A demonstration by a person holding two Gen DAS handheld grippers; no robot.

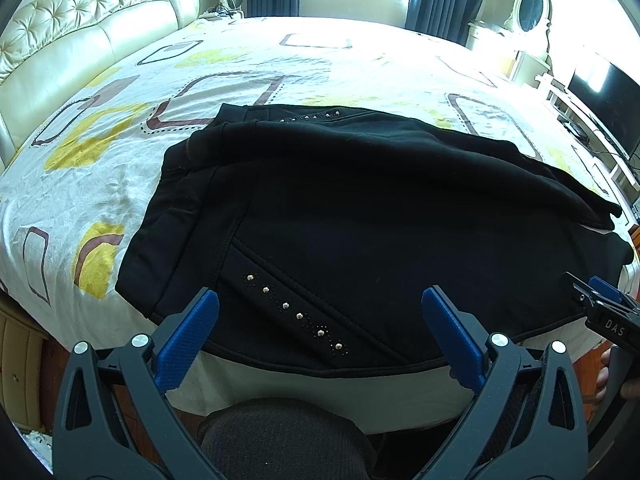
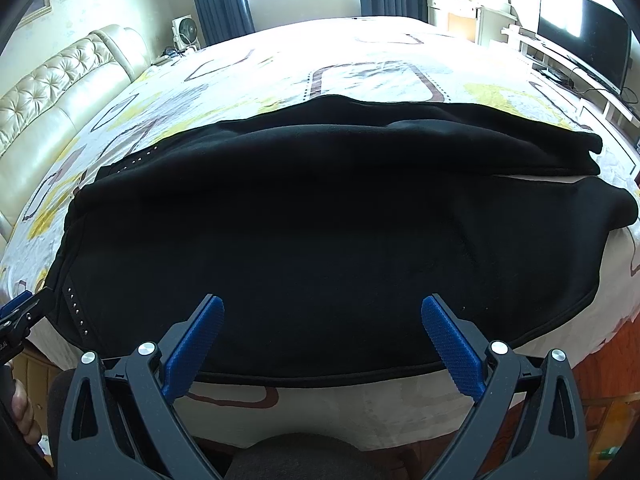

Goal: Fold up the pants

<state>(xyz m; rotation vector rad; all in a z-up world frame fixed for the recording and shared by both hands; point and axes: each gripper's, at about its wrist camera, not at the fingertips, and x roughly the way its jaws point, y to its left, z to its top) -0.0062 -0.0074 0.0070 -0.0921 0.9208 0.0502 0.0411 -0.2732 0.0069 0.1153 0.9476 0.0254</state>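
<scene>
Black pants (image 1: 340,208) with silver studs along the pocket lie spread sideways near the bed's front edge, waist to the left, legs to the right. One leg lies partly over the other. My left gripper (image 1: 320,300) hovers open above the studded pocket area, holding nothing. My right gripper (image 2: 322,308) hovers open above the thigh part of the pants (image 2: 320,220), also holding nothing. The right gripper's tip (image 1: 600,304) shows at the right edge of the left wrist view. At the left edge of the right wrist view the left gripper's tip (image 2: 20,312) shows.
The bed (image 1: 120,152) carries a white sheet with yellow and brown shapes. A cream tufted headboard (image 1: 80,32) stands at left. A TV (image 2: 584,36) and white stand are at right, a window and a fan beyond the bed. The person's knee (image 1: 280,436) is below the grippers.
</scene>
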